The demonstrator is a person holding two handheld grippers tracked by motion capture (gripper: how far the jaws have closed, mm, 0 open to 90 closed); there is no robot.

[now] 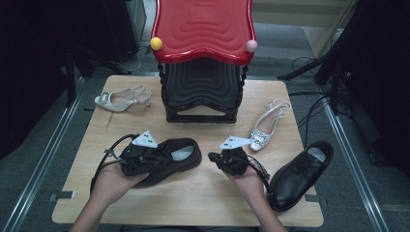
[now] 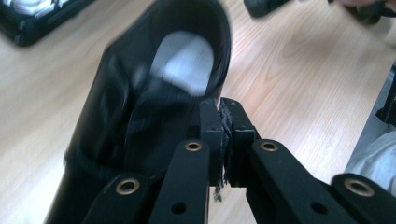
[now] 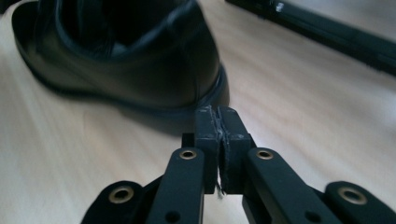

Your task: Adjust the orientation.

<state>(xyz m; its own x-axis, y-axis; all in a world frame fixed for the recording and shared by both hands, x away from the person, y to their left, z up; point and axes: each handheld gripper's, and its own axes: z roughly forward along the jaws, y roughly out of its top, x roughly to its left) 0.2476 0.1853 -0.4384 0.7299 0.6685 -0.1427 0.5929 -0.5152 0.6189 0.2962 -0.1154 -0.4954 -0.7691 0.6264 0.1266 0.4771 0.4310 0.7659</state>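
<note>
So it looks like a shoe-tidying job, and it's barely started as far as I can tell: the tiered shoe rack [image 1: 203, 63] at the back of the wooden table [image 1: 193, 198], with its red top shelf and black one below, has nothing on either shelf, and all four shoes are sitting loose on the tabletop. The black leather dress shoe [image 1: 174, 157] is near the front, left of the middle, toe toward me, heel toward the rack. The left gripper [image 1: 162, 155] is right over it and the right gripper [image 1: 212, 156] sits just off its heel end. Both have their jaws pressed flat together with nothing between them; in the left gripper view the pads meet right beside the shoe [image 2: 154, 88] opening without pinching the rim, and in the right gripper view they're closed just short of the heel [image 3: 140, 60]. So no grip yet. The shoe itself is glossy, low-cut, with a pale insole showing inside. Its mate [image 1: 302, 174] lies at the right edge, and two silvery slingback heels [image 1: 123, 99] [image 1: 267, 126] sit either side of the rack. Everything's left to do.
</note>
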